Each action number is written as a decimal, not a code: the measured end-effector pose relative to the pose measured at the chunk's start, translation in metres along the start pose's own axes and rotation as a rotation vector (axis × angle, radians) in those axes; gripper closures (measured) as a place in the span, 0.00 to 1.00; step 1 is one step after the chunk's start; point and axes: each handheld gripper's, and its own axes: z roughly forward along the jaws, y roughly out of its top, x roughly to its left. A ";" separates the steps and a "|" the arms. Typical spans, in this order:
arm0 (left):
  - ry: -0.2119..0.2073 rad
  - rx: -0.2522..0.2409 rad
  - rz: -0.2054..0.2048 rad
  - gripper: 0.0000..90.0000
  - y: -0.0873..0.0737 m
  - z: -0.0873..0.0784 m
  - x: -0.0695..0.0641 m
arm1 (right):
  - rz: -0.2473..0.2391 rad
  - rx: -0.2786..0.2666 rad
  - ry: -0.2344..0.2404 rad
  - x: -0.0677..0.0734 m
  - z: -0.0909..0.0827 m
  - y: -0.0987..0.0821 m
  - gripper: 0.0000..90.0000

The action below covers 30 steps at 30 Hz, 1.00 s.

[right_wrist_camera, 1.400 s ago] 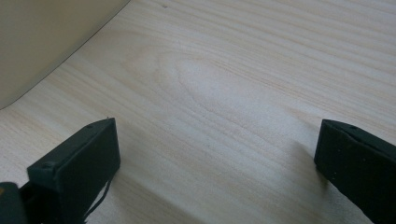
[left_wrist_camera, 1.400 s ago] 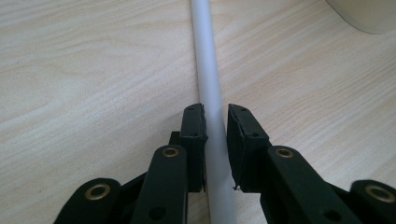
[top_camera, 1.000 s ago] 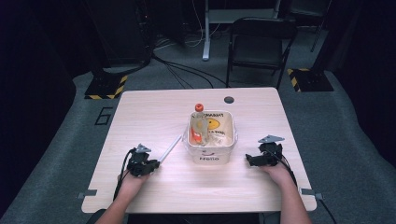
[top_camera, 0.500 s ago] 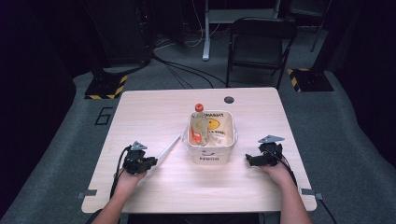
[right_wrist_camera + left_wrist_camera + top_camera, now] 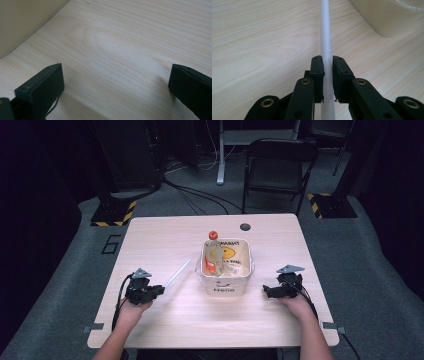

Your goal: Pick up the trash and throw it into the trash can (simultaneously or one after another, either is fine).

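A long thin white stick point(image 5: 326, 37) runs between the black jaws of my left gripper point(image 5: 327, 65), which is shut on it. In the high view that left gripper point(image 5: 159, 290) sits at the table's front left, and the white stick point(image 5: 176, 274) slants up and right from it toward the white tub point(image 5: 226, 284). The tub holds a bottle with a red cap point(image 5: 213, 235) and some clear wrapping. My right gripper point(image 5: 267, 292) rests just right of the tub, and in its own view the right gripper point(image 5: 116, 82) stands wide open over bare wood.
The tub's pale wall point(image 5: 22, 22) is close on the left of the right gripper. A small dark round hole point(image 5: 245, 226) marks the table's far edge. A black chair point(image 5: 280, 167) and cables stand on the floor beyond the table.
My left gripper has risen a little with the white stick, whose far end now lifts off the table toward the tub. The right hand has kept still.
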 end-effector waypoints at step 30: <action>-0.025 -0.045 0.054 0.89 0.027 -0.044 -0.007 | 0.000 0.000 0.000 0.000 0.000 0.000 0.00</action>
